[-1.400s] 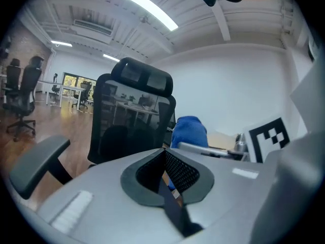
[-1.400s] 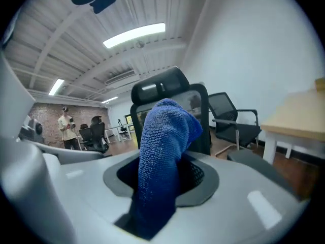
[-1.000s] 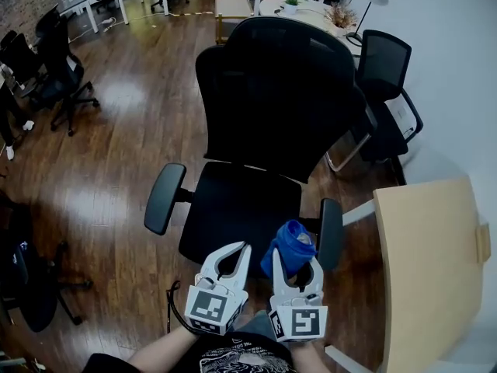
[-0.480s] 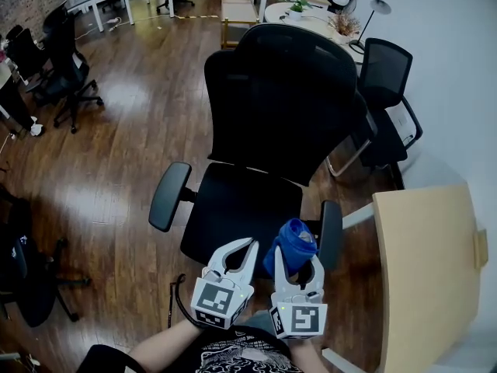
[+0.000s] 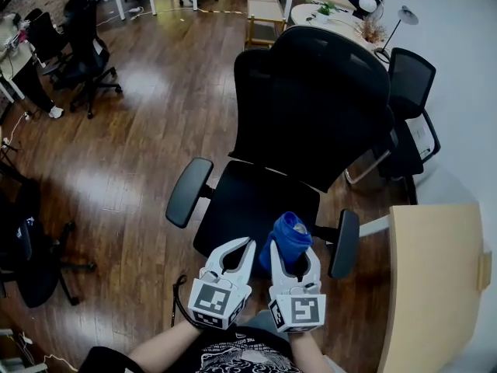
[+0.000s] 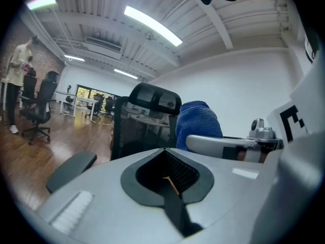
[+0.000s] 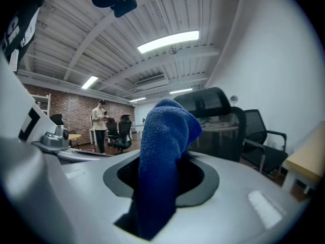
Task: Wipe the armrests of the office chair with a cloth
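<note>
The right gripper (image 5: 293, 261) pinches a blue cloth (image 5: 289, 235), bunched upright over the front edge of the office chair (image 5: 260, 204), near its right armrest (image 5: 344, 244) (a gap shows between them). The left gripper (image 5: 235, 253), jaws pressed together on nothing, hangs at the same front edge, well apart from the left armrest (image 5: 189, 192).

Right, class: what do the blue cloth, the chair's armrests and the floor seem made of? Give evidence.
Blue cloth: probably microfibre terry, matte; nubbly looped pile.
Armrests: likely black plastic or foam pads; dull sheen.
Floor: glossy wood-look planks; plank lines, bright reflections.
</note>
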Demonstrator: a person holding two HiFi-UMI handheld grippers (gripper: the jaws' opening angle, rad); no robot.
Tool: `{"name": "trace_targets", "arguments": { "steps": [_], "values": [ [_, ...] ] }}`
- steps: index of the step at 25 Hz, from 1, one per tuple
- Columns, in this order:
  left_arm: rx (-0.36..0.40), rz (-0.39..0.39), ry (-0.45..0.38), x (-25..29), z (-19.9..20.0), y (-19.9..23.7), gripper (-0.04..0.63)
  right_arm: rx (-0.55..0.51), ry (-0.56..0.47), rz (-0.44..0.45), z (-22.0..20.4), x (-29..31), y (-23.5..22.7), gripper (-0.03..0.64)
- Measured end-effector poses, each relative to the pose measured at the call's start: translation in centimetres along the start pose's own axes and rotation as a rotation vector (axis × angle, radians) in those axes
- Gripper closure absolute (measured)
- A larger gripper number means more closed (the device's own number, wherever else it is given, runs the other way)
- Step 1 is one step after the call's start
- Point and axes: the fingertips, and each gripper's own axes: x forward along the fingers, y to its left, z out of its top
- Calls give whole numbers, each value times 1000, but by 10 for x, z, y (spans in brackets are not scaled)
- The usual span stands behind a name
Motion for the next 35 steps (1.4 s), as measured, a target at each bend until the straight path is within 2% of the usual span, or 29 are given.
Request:
{"name": "trace_targets", "arguments": {
  "steps": [6, 11, 21, 27, 31, 35],
  "values": [
    [-44, 191, -2, -39, -16, 84, 591, -13, 78, 264, -25, 81, 79, 469],
    [-95, 320, 6, -57, -24, 131, 591, -90, 178, 398, -44, 157, 107, 469],
    [-183, 496, 26, -59, -44, 184, 591, -383, 315, 525, -92, 293, 118, 469],
    [-189, 549, 50, -42, -43, 199, 591, -543, 386, 588, -127, 343, 122, 469],
    [-205, 558, 71, -39, -41, 202, 591, -595, 427, 636, -143, 348, 128, 471],
    [-194, 589, 83, -48, -40, 215, 591, -589, 438, 671, -140, 338, 140, 471]
  ]
}}
